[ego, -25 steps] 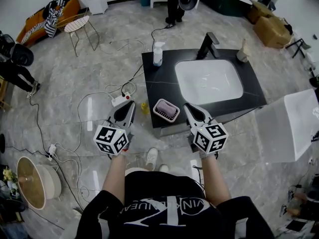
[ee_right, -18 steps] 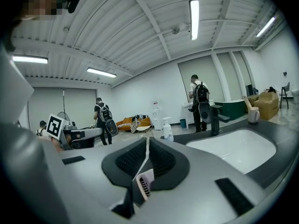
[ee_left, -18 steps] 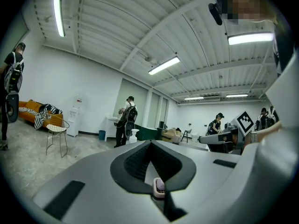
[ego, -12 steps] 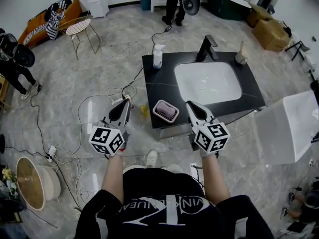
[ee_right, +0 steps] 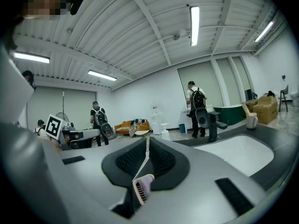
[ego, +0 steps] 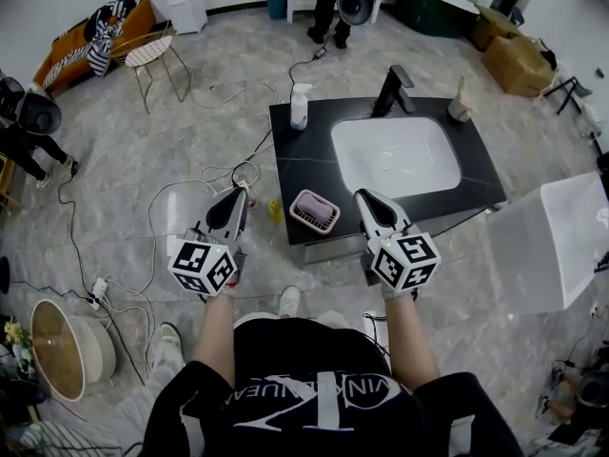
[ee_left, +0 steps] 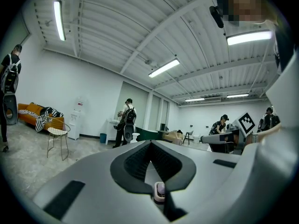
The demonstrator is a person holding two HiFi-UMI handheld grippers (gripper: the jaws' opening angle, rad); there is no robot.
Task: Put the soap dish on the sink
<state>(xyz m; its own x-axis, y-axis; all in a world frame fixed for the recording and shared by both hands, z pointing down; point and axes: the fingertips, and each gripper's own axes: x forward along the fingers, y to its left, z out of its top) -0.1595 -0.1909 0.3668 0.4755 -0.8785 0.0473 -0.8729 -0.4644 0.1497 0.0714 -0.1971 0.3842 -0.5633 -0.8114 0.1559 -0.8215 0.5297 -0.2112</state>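
Note:
The soap dish (ego: 316, 210), a pale pink slatted tray with a pink block in it, rests on the black counter (ego: 304, 165) near its front left corner, left of the white sink basin (ego: 395, 155). My left gripper (ego: 238, 194) hangs over the floor, left of the counter, shut and empty. To the right of the dish, my right gripper (ego: 362, 196) is over the counter's front edge, also shut and empty. A sliver of the dish (ee_left: 160, 191) peeks below the closed jaws in the left gripper view. The dish (ee_right: 142, 187) shows the same way in the right gripper view.
A black faucet (ego: 396, 88) stands behind the basin, a spray bottle (ego: 299, 105) at the back left corner, a cup (ego: 461, 105) at the back right. Cables and a small yellow object (ego: 276, 208) lie on the floor left of the counter. A white box (ego: 557, 241) stands at right.
Both grippers have risen slightly and the left one has shifted a little to the left. The soap dish has not moved. Both stay shut.

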